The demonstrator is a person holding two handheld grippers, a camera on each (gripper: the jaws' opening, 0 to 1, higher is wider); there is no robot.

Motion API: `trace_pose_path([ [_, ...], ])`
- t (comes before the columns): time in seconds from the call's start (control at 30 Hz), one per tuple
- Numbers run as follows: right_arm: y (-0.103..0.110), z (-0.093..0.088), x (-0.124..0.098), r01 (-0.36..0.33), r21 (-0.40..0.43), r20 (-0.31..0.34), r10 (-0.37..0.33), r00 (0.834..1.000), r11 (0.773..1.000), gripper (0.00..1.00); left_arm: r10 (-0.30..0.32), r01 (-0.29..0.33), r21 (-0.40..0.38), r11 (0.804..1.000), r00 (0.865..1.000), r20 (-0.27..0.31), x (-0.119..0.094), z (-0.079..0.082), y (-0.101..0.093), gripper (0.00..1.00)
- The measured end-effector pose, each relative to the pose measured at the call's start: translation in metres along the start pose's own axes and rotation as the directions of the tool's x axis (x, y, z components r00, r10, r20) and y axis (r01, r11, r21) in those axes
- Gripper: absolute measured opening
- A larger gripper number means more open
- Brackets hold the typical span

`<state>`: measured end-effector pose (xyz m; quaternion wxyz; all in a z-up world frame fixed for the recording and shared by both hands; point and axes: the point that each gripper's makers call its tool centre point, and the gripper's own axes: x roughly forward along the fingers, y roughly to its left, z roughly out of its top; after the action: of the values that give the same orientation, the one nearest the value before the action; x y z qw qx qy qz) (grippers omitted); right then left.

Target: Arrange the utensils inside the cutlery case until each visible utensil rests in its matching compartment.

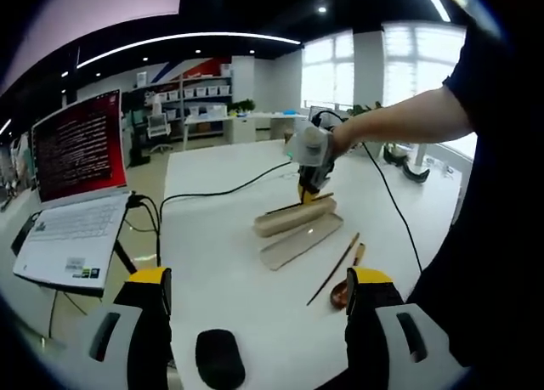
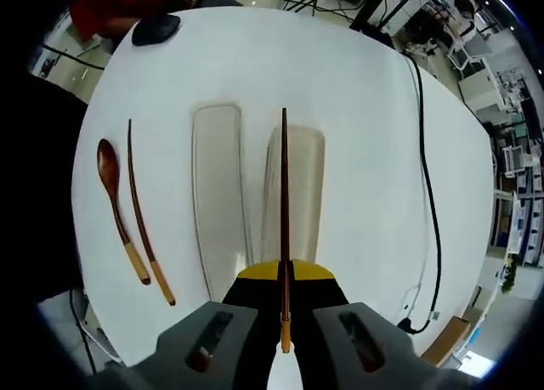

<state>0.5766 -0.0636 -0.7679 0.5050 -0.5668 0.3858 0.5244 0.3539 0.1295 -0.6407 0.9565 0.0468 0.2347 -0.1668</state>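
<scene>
The wooden cutlery case lies open in two halves, a deeper tray and a flat lid beside it. My right gripper is shut on a dark chopstick and holds it lengthwise over the tray. A second chopstick and a brown spoon lie side by side on the white table, beyond the lid. My left gripper hovers open near the table's edge, nothing between its fingers.
A black mouse rests on the white table close to my left gripper. A black cable crosses the table past the case. An open laptop stands off to the left. A person's arm reaches in from the right.
</scene>
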Motion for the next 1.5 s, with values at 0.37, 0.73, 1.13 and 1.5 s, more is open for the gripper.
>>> trace_pose_path([
  [0.37,-0.008,0.001,0.011,-0.018,0.012,0.013,0.018,1.000,1.000,0.00,-0.002,0.002,0.002,1.000,1.000,-0.021,0.007,0.002,0.003,0.86],
  [0.73,-0.002,-0.001,0.022,-0.039,0.034,0.005,0.039,0.999,0.999,0.00,-0.006,0.006,-0.005,1.000,1.000,-0.026,0.013,0.002,0.002,0.86],
  [1.13,0.001,-0.004,0.033,-0.061,0.050,-0.009,0.062,0.998,0.997,0.00,0.005,-0.005,-0.008,1.000,0.999,-0.038,0.013,0.001,0.004,0.86],
  [1.5,-0.009,0.000,0.035,-0.060,0.072,-0.005,0.060,0.998,0.996,0.00,-0.002,0.001,-0.001,1.000,0.999,-0.039,0.013,-0.001,0.012,0.86],
])
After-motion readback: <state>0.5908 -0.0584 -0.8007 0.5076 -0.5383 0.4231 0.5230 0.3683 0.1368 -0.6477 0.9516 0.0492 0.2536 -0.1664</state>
